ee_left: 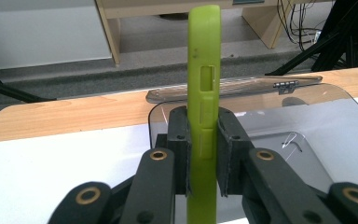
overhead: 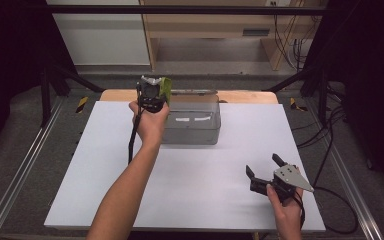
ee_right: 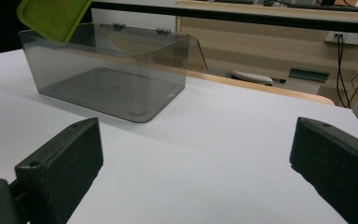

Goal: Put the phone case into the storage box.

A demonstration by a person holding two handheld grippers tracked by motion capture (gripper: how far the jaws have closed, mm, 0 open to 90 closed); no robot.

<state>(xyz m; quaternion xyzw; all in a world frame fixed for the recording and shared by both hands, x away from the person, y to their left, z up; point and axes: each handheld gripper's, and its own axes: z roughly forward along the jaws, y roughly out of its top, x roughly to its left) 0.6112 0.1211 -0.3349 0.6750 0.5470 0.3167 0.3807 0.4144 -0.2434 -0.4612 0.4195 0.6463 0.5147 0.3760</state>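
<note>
White tabletop (overhead: 190,195) on wood bench, grey carpet floor (overhead: 30,130), black frame rails, wooden shelf unit (overhead: 205,25) w/ cables behind

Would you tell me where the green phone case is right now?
In the high view, the green phone case is clamped upright in the left gripper, above the far-left corner of the clear box.

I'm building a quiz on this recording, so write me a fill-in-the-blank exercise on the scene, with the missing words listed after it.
1. The left gripper is shut on a phone case whose colour is ____.
2. The right gripper hangs over the white table with its jaws ____.
3. The clear box on the table stands with its hinged lid ____.
4. In the high view, the case is held at the box's ____ end.

Missing words: green; open; open; left
</note>
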